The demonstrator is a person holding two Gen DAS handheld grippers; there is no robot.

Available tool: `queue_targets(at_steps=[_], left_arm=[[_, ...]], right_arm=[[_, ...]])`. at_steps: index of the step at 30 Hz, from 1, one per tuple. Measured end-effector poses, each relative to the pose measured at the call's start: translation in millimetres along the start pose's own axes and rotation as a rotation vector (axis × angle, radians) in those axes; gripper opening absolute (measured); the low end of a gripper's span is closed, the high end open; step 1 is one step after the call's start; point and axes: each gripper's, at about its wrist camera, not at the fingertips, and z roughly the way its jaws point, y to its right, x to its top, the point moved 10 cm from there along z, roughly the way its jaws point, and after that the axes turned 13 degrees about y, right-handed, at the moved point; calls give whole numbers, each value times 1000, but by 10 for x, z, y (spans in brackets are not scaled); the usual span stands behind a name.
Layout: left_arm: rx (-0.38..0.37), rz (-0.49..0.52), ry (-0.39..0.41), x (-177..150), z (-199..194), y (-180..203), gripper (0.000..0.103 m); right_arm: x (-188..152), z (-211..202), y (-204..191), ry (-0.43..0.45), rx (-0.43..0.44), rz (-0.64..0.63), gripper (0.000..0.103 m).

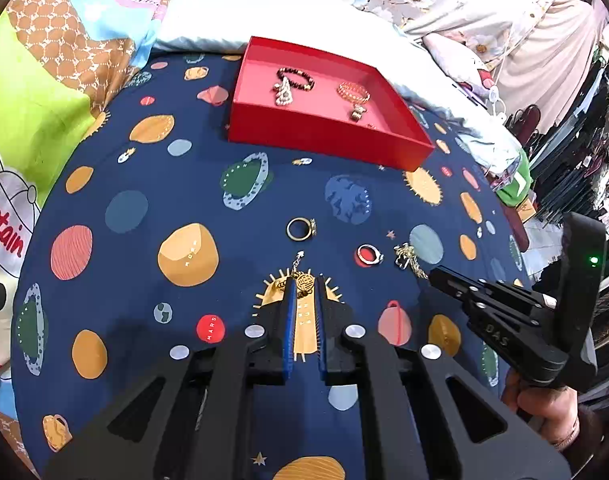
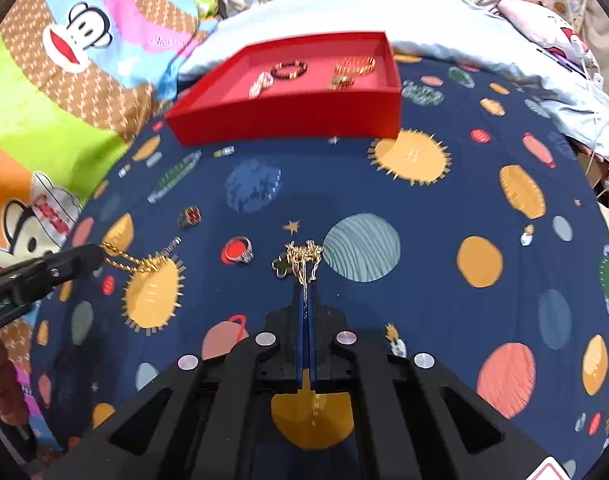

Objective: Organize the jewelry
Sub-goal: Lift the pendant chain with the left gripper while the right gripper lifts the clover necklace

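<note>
Distance to the shallow red cardboard tray is what the coming move turns on: it sits well ahead at about 12 o'clock from both grippers, on the navy planet-print bedspread, and already holds a dark beaded bracelet and a gold bangle. The left gripper has its blue-padded fingers drawn narrow around a gold chain with a round filigree pendant, whose length runs straight out along the fingers toward 12 o'clock. The right gripper is pinched tight on a bunched gold chain with a dark clover charm, which dangles at the fingertips. Loose on the bedspread between the grippers and the tray lie a plain gold ring at 12 o'clock of the left fingers and a silver ring with a red stone at about 1 o'clock. In the right wrist view the tray's near wall looks slightly nearer, so I judge the right hand better placed to deliver first.
</note>
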Motion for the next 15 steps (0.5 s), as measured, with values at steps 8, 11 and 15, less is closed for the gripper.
queue_targets(at_steps=[8,11,15], left_arm=[[-32,6,55,201,-261,140,8],[-56,14,89,314,-421,235,8],[-81,32,131,474,-617,352,8]], right_arm=[[363,-560,2,114,16,35,0],[527,-784,-11,158,20,32,0],[709,-1041,-25,208,24,23,0]])
